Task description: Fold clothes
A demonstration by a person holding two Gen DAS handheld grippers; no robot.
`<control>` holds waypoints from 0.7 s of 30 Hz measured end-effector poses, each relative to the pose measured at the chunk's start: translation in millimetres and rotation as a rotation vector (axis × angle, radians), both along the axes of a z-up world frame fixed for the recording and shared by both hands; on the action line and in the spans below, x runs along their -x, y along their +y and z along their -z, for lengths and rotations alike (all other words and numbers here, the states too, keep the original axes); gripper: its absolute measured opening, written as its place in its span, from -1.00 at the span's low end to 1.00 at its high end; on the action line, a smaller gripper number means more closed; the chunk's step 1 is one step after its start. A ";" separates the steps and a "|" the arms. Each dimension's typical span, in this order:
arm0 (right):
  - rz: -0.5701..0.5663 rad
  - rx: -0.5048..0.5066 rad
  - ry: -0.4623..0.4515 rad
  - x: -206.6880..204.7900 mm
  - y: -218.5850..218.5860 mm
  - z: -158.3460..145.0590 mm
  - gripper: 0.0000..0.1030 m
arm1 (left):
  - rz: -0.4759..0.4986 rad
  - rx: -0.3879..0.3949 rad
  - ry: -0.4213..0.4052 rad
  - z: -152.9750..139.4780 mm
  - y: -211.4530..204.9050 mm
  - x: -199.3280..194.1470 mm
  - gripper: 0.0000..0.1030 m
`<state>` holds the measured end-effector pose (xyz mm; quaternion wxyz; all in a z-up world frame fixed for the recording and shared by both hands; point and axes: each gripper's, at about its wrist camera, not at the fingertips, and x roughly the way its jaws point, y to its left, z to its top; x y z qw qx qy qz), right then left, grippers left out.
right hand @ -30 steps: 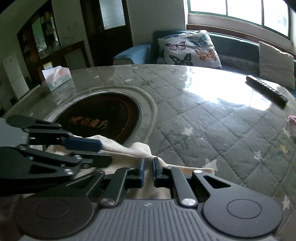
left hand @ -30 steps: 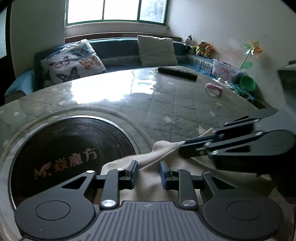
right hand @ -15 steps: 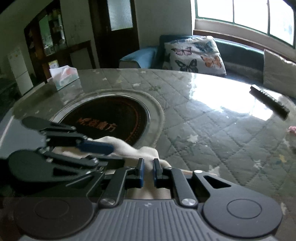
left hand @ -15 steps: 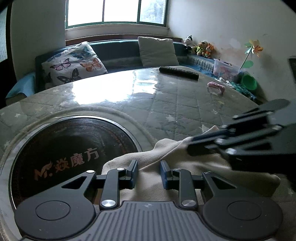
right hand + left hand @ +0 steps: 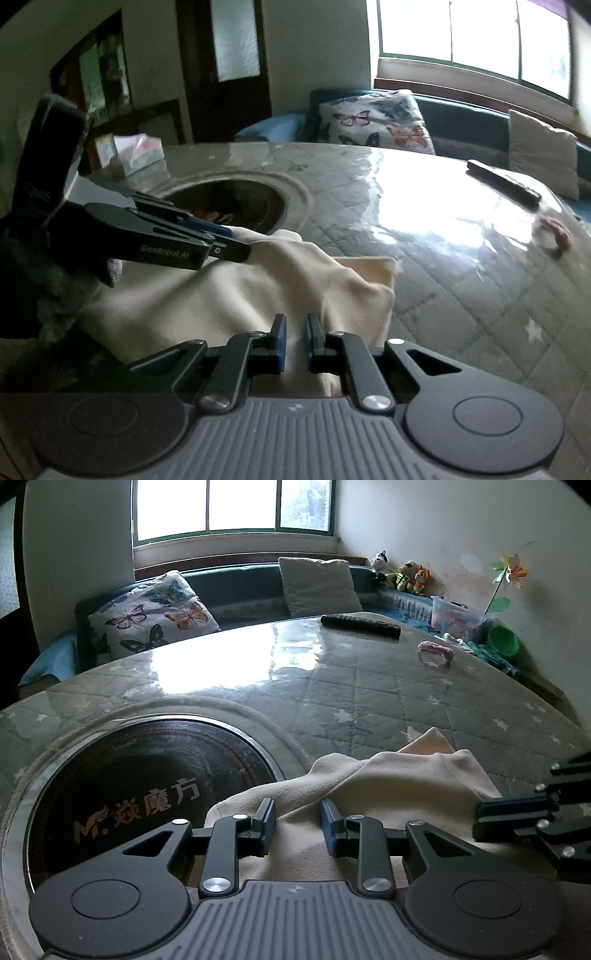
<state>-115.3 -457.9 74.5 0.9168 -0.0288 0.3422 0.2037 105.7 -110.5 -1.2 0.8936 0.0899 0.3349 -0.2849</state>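
Observation:
A cream fleece cloth (image 5: 388, 786) lies bunched at the near edge of the round table, partly over the rim of the dark hotplate. My left gripper (image 5: 297, 825) has a thick fold of it between its blue pads. In the right wrist view the cloth (image 5: 240, 295) rises in a ridge to the left gripper's (image 5: 236, 245) tips. My right gripper (image 5: 294, 343) is shut on the cloth's near edge, with a thin strip of fabric between its pads. From the left wrist view the right gripper (image 5: 480, 814) sits at the cloth's right end.
The table (image 5: 369, 686) has a quilted green cover under glass and a dark round hotplate (image 5: 129, 775) set into it. A remote (image 5: 360, 625) and a pink hair tie (image 5: 436, 651) lie far off. A tissue box (image 5: 138, 153) stands at the far left. A sofa with cushions lies beyond.
My right gripper has moved rightward, away from the left one, drawing the cloth out wider between them. The left gripper has stayed in place.

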 end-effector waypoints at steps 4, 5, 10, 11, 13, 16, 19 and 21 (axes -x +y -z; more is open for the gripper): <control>0.021 -0.041 -0.001 3.4 -7.4 2.6 -0.84 | -0.005 0.004 -0.006 -1.0 0.8 2.4 -0.39; 0.026 -0.049 -0.001 4.0 -9.1 3.0 -0.84 | -0.008 0.009 -0.007 -2.4 1.7 4.4 -0.38; 0.034 -0.062 -0.009 8.1 -16.3 0.5 -0.84 | 0.004 0.038 -0.033 -13.6 9.4 29.6 -0.36; 0.032 -0.063 -0.011 9.6 -17.2 0.1 -0.82 | 0.015 0.041 -0.040 -15.4 10.1 36.6 -0.36; 0.018 -0.043 -0.018 13.4 -15.3 0.9 -0.81 | 0.035 0.045 -0.054 -18.5 10.9 50.2 -0.32; -0.008 0.003 -0.040 18.7 -7.8 -0.1 -0.78 | 0.063 0.036 -0.073 -19.0 7.5 67.7 -0.31; -0.040 0.029 -0.063 20.8 2.5 -2.9 -0.77 | 0.081 0.027 -0.080 -15.5 4.3 81.0 -0.31; -0.058 0.057 -0.066 22.2 9.4 -0.6 -0.77 | 0.086 0.021 -0.072 -11.0 4.8 87.7 -0.31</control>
